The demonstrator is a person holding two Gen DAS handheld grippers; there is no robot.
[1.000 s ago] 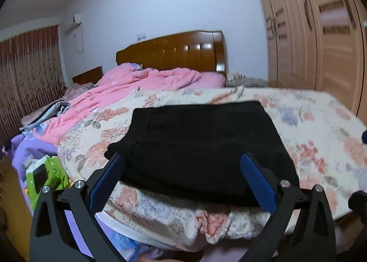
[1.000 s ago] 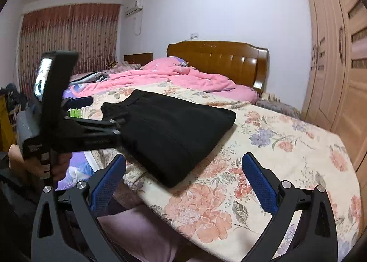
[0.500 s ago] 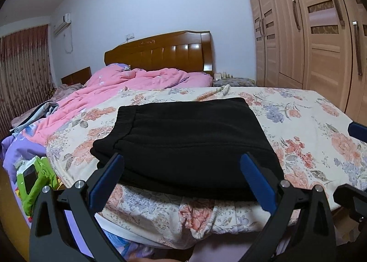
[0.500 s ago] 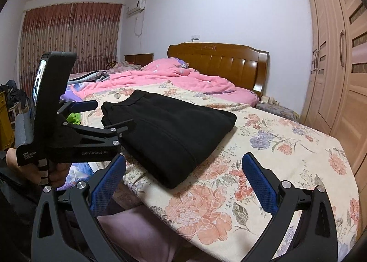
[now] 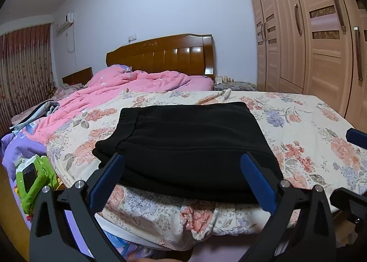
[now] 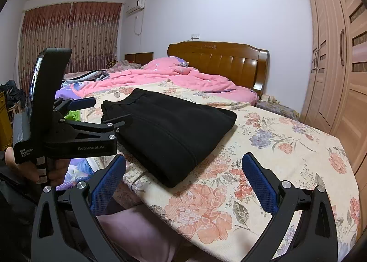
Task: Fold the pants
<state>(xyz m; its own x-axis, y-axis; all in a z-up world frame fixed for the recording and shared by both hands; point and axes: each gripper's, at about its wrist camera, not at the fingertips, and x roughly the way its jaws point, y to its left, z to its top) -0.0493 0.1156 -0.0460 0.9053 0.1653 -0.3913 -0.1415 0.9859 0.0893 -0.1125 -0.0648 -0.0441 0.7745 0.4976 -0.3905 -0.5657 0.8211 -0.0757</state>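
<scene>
At the bed's (image 5: 298, 124) near edge, both wide-open, empty grippers, left gripper (image 5: 183, 179) and right gripper (image 6: 183, 179), have backed away from the folded black pants (image 5: 190, 147), indicating folding is complete.

A wooden headboard (image 5: 160, 54) is backing the bed against a pale wall (image 5: 160, 3). Wardrobes (image 5: 309, 39) are lining the right side. Reddish curtains (image 6: 68, 39) are seemingly covering a window.

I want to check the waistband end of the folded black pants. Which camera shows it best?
The left wrist view: the black pants lie centred, with the elastic waistband facing the camera at their left. The right wrist view shows the pants obliquely, the waistband small and far behind the left gripper.
</scene>
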